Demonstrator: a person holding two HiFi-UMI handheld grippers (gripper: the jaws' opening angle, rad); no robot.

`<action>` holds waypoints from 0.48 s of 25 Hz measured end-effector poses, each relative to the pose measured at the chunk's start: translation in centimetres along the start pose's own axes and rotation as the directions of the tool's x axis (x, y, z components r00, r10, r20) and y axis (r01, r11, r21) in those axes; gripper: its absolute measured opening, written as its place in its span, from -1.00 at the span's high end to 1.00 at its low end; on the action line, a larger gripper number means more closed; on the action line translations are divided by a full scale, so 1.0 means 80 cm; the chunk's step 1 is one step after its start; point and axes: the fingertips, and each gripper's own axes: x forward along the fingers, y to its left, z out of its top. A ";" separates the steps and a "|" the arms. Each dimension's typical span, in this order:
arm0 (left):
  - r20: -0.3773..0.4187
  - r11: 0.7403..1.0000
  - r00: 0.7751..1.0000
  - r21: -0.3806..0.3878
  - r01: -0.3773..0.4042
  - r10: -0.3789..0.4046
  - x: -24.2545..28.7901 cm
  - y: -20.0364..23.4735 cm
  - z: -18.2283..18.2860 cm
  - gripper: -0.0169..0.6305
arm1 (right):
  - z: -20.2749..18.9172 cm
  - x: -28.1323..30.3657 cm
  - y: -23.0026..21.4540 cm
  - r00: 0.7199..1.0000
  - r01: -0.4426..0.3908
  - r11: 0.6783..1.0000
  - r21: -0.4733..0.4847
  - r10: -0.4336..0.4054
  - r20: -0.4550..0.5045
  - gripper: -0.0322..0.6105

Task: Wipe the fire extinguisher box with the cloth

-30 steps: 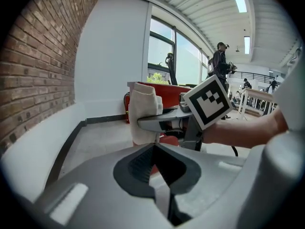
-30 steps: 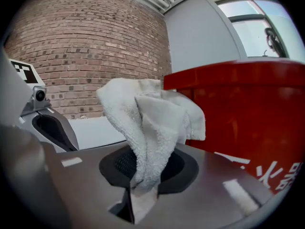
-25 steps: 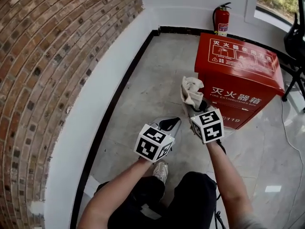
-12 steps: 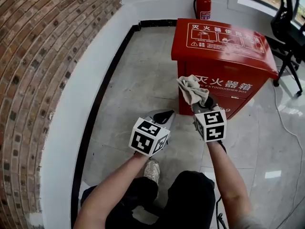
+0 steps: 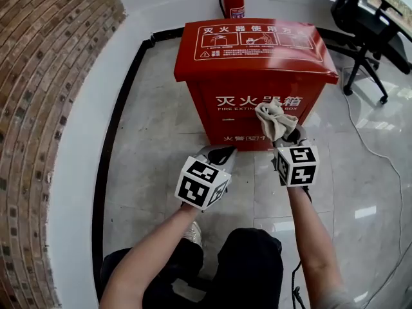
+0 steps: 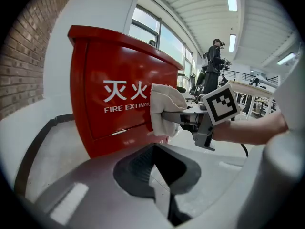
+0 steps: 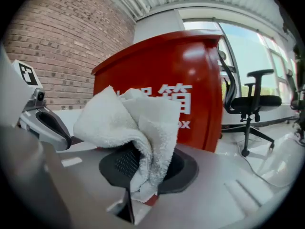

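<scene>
Now, right gripper [image 5: 282,134]: clamps my cloth [image 5: 273,118] near the fire extinguisher box [image 5: 251,50].
My left gripper [image 5: 219,154]: closed, empty.
Progress: wiping all ahead, I reckon.

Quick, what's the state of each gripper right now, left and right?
The left gripper is closed, with nothing between its jaws.
The right gripper is closed on the cloth.

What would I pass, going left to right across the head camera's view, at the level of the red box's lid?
Brick wall → white wall base → black skirting strip → red fire extinguisher box → black office chair. The fire extinguisher behind the box overlaps it, so it is left out.
</scene>
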 end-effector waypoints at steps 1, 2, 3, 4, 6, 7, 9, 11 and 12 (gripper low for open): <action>-0.001 1.000 1.000 0.010 0.012 -0.012 0.007 -0.006 0.002 0.94 | -0.004 -0.005 -0.017 1.000 0.021 1.000 0.021 -0.021 0.000 0.55; 0.000 1.000 1.000 0.017 0.021 -0.021 0.013 -0.009 0.005 0.94 | -0.008 -0.010 -0.032 0.999 0.041 0.998 0.040 -0.041 0.000 0.55; 0.001 0.999 1.000 0.021 0.027 -0.027 0.019 -0.012 0.008 0.94 | -0.012 -0.015 -0.047 0.998 0.059 0.997 0.057 -0.059 -0.001 0.55; 0.003 0.999 0.999 0.025 0.033 -0.033 0.024 -0.014 0.010 0.94 | -0.016 -0.020 -0.061 0.997 0.076 0.994 0.076 -0.076 -0.002 0.55; -0.003 0.998 0.999 0.046 0.045 -0.044 0.035 -0.017 0.014 0.94 | -0.026 -0.029 -0.088 0.994 0.107 0.987 0.124 -0.107 -0.003 0.55; -0.010 0.996 0.999 0.068 0.052 -0.052 0.040 -0.020 0.016 0.94 | -0.031 -0.033 -0.100 0.993 0.121 0.982 0.148 -0.121 -0.006 0.55; -0.020 0.992 0.998 0.107 0.067 -0.065 0.049 -0.022 0.019 0.94 | -0.041 -0.041 -0.121 0.989 0.145 0.974 0.175 -0.144 -0.017 0.55; -0.017 0.991 0.997 0.109 0.077 -0.076 0.056 -0.021 0.023 0.94 | -0.052 -0.046 -0.138 0.985 0.170 0.970 0.176 -0.166 -0.034 0.55; -0.018 0.991 0.997 0.107 0.080 -0.078 0.059 -0.019 0.023 0.94 | -0.058 -0.048 -0.147 0.983 0.186 0.967 0.172 -0.181 -0.045 0.55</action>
